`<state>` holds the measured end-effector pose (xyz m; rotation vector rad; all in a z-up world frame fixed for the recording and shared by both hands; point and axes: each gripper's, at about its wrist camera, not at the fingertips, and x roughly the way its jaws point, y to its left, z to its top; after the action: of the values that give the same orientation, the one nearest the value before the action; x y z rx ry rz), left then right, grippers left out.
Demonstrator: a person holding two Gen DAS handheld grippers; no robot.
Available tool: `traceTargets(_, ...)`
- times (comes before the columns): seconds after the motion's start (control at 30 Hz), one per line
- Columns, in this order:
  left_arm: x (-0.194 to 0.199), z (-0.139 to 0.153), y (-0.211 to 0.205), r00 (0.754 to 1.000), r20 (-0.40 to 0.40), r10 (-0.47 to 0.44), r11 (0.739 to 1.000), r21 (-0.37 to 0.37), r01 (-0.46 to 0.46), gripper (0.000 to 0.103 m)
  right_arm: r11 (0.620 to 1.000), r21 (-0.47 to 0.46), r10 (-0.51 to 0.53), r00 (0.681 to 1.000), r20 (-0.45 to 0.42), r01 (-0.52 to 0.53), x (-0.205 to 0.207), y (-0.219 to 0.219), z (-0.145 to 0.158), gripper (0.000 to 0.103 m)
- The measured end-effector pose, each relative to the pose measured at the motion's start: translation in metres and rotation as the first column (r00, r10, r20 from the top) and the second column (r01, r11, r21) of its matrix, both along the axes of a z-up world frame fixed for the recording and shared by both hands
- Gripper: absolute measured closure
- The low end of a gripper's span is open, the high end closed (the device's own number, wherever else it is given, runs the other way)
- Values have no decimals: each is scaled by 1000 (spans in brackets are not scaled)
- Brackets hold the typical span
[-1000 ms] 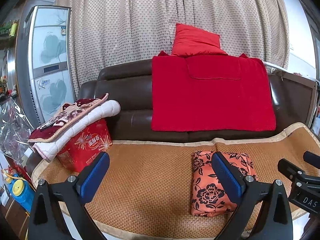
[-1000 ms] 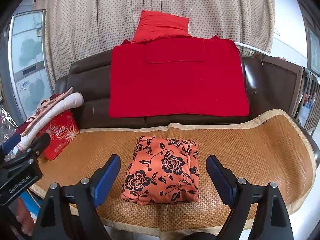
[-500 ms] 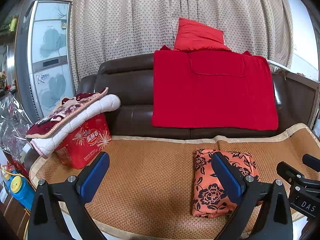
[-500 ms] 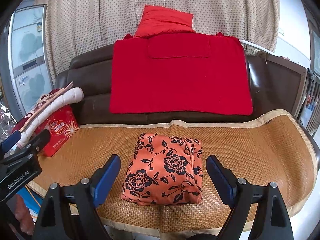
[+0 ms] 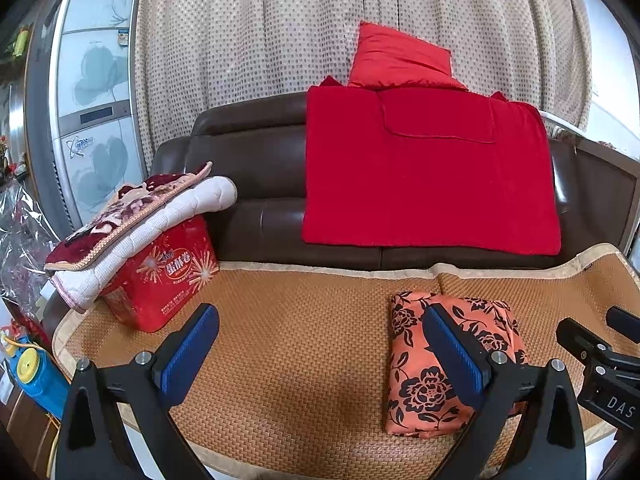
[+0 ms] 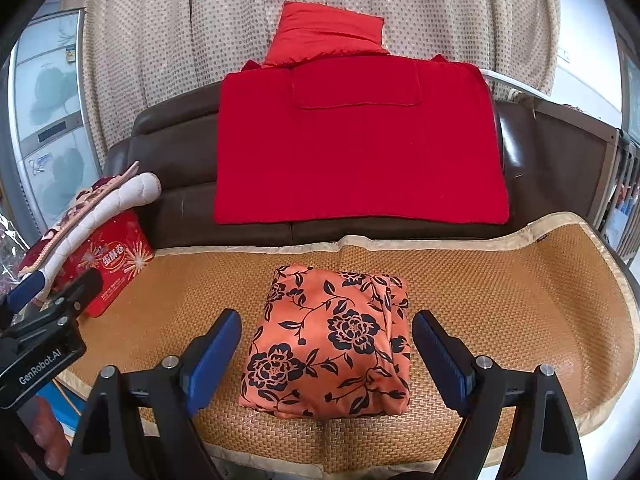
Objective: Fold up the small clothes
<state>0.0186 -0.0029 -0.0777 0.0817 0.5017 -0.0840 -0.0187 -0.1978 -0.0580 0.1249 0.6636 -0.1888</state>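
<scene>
A folded orange garment with black flowers (image 6: 332, 340) lies on the woven mat (image 6: 500, 300) on the sofa seat. It also shows in the left wrist view (image 5: 424, 384), lower right. My right gripper (image 6: 326, 346) is open and empty, its blue pads either side of the garment and above it. My left gripper (image 5: 320, 346) is open and empty, to the left of the garment; its right pad overlaps the garment in view. The right gripper's body shows at the right edge of the left wrist view (image 5: 600, 364).
A red gift box (image 5: 164, 280) with folded quilts on top (image 5: 132, 220) stands at the mat's left end. A red blanket (image 6: 356, 152) and red pillow (image 6: 328, 36) sit on the brown sofa back. A fridge (image 5: 92, 120) stands at the left.
Both grippers have moved slightly closer and lower over the mat; the garment looks a little larger. The garment has not moved. Both grippers stay open.
</scene>
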Motion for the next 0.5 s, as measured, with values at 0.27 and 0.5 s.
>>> traceTargets(0.27, 11, -6, 2, 1000, -17, -6, 1000, -14, 5, 2, 1000, -11, 0, 1000, -13, 0, 8, 6, -3, 13)
traceTargets(0.5, 22, -14, 2, 999, -37, -8, 1000, -18, 7, 2, 1000, -15, -7, 1000, -30, 6, 19, 8, -8, 13)
